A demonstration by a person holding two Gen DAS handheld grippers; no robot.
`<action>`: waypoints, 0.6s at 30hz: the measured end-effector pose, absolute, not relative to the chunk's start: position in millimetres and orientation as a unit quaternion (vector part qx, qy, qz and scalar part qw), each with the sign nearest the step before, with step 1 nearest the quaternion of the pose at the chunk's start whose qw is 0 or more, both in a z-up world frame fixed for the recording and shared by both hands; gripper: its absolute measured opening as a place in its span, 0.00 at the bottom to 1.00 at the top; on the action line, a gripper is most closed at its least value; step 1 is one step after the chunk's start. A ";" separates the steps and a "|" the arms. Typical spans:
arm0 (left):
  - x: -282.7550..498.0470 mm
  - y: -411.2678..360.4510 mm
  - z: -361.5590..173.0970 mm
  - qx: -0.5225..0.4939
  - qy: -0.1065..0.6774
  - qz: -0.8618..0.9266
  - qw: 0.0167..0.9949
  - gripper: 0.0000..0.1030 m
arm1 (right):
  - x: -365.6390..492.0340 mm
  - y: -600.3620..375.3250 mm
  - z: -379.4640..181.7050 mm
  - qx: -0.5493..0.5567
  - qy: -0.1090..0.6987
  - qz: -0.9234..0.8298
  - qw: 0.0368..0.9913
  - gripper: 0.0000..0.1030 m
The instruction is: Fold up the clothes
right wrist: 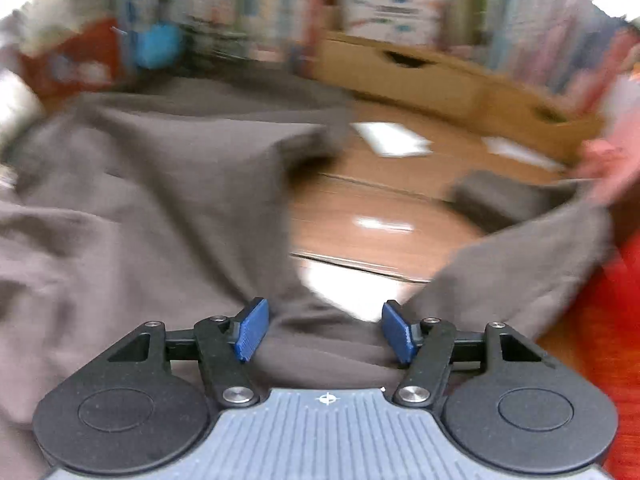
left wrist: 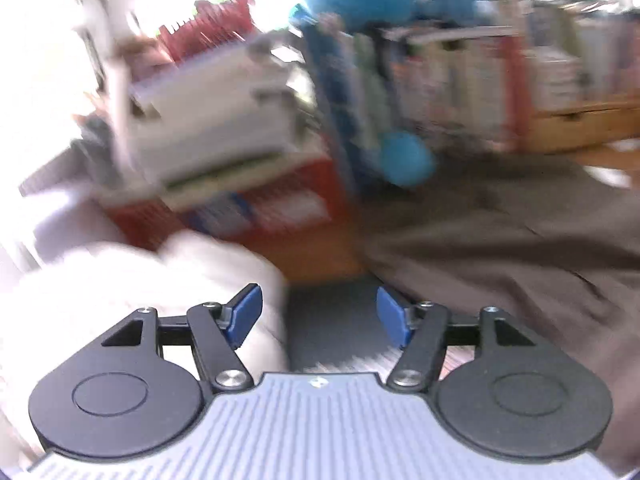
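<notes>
Brown garment lying soft and rumpled on the wood floor, both grippers hanging empty above it.

The brown garment (right wrist: 152,184) is spreading from nine o'clock to the centre of the right wrist view, one limb trailing off toward three o'clock; it is looking light, limp and non-slippery, so a hem or corner pinch seems best. The white bundle (left wrist: 132,280) is sitting at eight o'clock in the left view. The right gripper (right wrist: 325,330) and left gripper (left wrist: 319,318) are both standing part-open, holding nothing.
</notes>
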State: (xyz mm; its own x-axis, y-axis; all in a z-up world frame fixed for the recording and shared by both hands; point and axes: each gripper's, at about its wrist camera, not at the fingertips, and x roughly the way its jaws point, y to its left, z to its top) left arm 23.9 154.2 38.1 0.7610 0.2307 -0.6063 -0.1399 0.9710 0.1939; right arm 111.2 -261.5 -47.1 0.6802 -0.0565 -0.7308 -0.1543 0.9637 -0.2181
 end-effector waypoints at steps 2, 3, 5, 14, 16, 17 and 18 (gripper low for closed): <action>5.1 142.4 29.0 0.041 0.354 0.035 0.934 0.64 | 96.5 -266.8 -33.8 -0.111 0.386 0.011 0.916 0.60; -2.4 133.9 23.3 0.030 0.364 0.005 0.931 0.64 | 87.7 -269.1 -26.3 -0.091 0.376 0.025 0.922 0.61; -10.7 118.8 9.6 0.007 0.384 -0.051 0.922 0.64 | 67.1 -269.2 -10.9 -0.054 0.357 0.072 0.930 0.66; -9.7 71.8 -45.7 0.040 0.454 -0.088 0.886 0.66 | 23.7 -237.8 -9.9 -0.049 0.371 0.139 0.917 0.83; -20.4 80.6 -43.2 0.055 0.456 -0.063 0.886 0.66 | 23.5 -232.7 -19.4 -0.050 0.381 0.137 0.913 0.83; -27.4 87.9 -41.4 0.060 0.458 -0.049 0.886 0.67 | 23.6 -231.9 -25.2 -0.049 0.381 0.138 0.913 0.86; -34.2 95.2 -40.8 0.062 0.462 -0.033 0.884 0.70 | 22.3 -231.9 -29.6 -0.047 0.381 0.140 0.913 0.87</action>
State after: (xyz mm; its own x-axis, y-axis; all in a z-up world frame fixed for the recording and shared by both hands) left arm -34.2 95.2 -40.8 0.5702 -0.0004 -0.8215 0.1147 0.9902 0.0791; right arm 22.3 -231.9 -29.6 0.6707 0.2195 -0.7085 -0.2916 0.9563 0.0202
